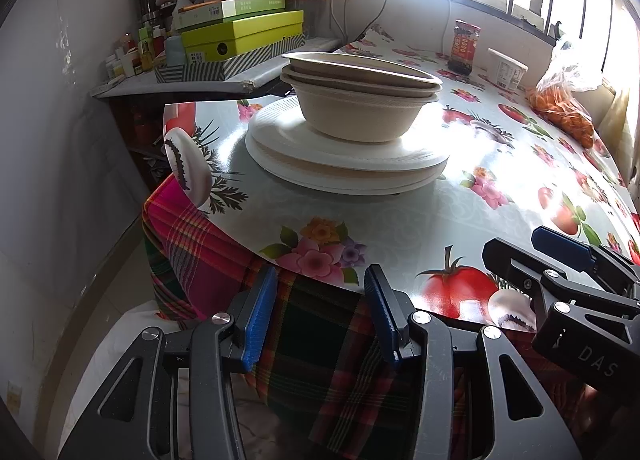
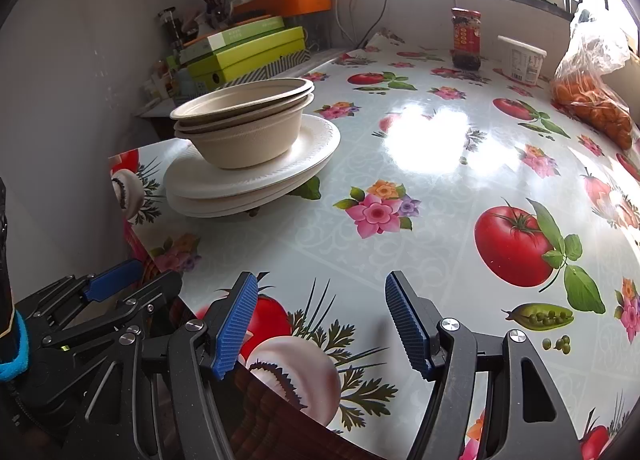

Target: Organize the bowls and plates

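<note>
A stack of beige paper bowls sits nested on a stack of white paper plates near the table's left corner. My left gripper is open and empty, below the table's front edge, well short of the stack. My right gripper is open and empty over the front edge, to the right of the stack. The right gripper shows in the left wrist view, the left gripper in the right wrist view.
The table has a floral and tomato oilcloth over a plaid cloth. At the back stand a sauce jar, a white tub and a bag of oranges. A cluttered side shelf with green boxes stands back left.
</note>
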A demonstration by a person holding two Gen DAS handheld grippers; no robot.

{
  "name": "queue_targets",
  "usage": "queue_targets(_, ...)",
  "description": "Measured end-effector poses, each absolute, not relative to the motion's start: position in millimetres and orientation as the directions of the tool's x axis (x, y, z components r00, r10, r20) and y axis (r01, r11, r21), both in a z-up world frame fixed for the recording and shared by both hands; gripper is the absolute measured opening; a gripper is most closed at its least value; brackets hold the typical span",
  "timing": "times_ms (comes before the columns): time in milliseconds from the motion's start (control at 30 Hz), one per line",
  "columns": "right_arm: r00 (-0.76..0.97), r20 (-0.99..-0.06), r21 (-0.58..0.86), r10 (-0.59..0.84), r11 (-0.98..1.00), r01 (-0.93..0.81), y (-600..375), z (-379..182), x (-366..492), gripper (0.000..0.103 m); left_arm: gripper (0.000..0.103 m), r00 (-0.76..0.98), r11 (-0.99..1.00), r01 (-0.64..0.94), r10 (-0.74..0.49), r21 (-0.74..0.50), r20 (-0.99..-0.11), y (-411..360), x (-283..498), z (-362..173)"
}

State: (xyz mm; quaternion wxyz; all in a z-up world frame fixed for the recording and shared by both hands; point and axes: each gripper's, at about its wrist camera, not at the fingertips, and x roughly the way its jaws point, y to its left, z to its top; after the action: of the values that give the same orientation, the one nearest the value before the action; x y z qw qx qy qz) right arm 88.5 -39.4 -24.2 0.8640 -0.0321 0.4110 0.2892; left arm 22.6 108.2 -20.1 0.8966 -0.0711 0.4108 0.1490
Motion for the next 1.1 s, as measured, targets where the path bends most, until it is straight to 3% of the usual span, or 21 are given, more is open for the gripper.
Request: queue_targets(1100,0.496,-0.727,0.184,0.474,0.831,-0.524,-41.4,-23.7,90.3,0.067,0.047,0.625,0.950,-0.312,0.198,-0.010,-0.756,106.2,23.4,-19.2)
